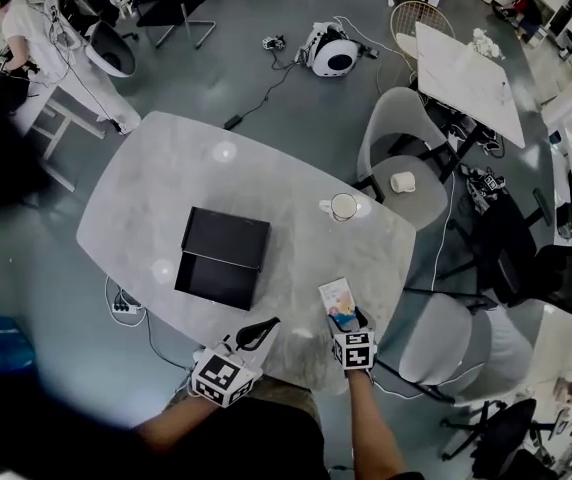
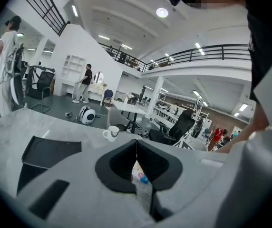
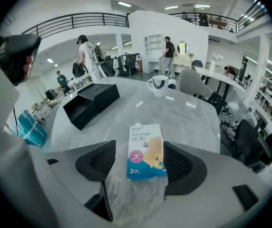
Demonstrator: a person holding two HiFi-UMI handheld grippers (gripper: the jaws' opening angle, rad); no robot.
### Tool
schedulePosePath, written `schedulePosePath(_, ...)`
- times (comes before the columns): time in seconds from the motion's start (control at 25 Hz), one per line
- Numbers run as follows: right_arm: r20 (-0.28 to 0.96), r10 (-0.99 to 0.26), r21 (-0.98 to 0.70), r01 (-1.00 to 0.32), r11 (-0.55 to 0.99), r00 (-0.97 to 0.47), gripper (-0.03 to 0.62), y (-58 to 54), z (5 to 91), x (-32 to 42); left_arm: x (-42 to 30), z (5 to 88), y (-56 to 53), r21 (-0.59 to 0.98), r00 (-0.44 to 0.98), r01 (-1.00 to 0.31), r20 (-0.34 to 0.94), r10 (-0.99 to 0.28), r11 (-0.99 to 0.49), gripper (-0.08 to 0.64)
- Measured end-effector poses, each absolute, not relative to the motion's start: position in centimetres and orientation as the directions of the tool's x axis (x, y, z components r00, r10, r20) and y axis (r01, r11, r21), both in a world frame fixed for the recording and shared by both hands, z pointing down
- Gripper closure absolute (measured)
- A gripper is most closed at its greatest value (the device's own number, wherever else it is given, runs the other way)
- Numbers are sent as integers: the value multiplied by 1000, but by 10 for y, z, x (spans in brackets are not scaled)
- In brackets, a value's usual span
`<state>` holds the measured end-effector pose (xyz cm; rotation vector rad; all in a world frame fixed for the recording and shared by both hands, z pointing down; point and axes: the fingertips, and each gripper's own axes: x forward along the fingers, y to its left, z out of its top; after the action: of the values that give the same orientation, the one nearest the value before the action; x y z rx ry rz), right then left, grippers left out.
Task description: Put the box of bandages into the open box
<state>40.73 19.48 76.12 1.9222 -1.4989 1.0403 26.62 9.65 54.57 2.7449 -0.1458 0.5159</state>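
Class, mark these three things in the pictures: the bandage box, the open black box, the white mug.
bandage box [image 3: 145, 151]: right gripper view, middle of its printed front face.
open black box [image 1: 216, 281]: head view, bare floor inside it.
white mug [image 2: 111, 134]: left gripper view, its outer wall.

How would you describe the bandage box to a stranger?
On the marble table, look at the near edge, right of the open black box. Between the right gripper's spread fingers lies the box of bandages: the only small colourful carton, beige above blue.
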Motion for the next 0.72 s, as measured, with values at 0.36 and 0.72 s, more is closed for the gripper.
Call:
schedulePosePath(0.36, 845, -529, -100, -949, -299, 78, 281, 181, 800, 426, 266, 565, 92, 335, 905, -201, 423, -44, -921, 543)
schedulePosePath(0.72, 888, -457, -79, -961, -266, 53, 261, 182, 822, 427, 268, 574, 83, 348, 894, -221, 445, -47, -911, 543)
